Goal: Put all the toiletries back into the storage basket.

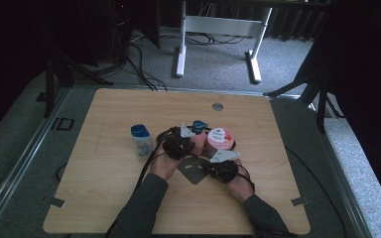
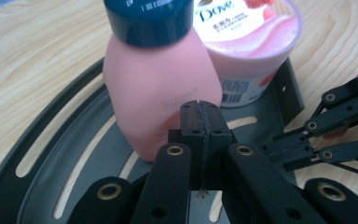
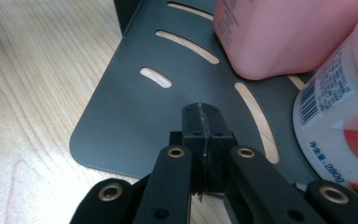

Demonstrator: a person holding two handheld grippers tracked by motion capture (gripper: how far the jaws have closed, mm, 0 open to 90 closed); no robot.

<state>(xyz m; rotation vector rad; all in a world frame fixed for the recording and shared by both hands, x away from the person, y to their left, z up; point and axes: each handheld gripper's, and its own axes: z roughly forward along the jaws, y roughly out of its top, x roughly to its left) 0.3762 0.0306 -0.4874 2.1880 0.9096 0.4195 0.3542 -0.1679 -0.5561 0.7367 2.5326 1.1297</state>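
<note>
On the light wooden table (image 1: pixel 129 198), the dark grey slotted metal rack (image 2: pixel 37 186) with an upright end wall already carries two things: a pink plastic bottle with a dark blue cap (image 2: pixel 154 79) stands on its slotted base, and a round pink-and-white Dove tub (image 2: pixel 249 42) sits just behind it, close against the end wall. A white bottle with a blue cap (image 1: pixel 141 141) stands on the bare wood to the left of the rack, apart from it, so the loading looks partly done, with that bottle likely the one left to place. Both of the person's forearms come in from the near edge and meet at the rack. The left gripper (image 2: pixel 200 109) points level at the lower front of the pink bottle, its jaws pressed together with nothing between them. The right gripper (image 3: pixel 202 114) hangs over the rounded near corner of the rack base, tilted down, its jaws likewise closed and empty.
</note>
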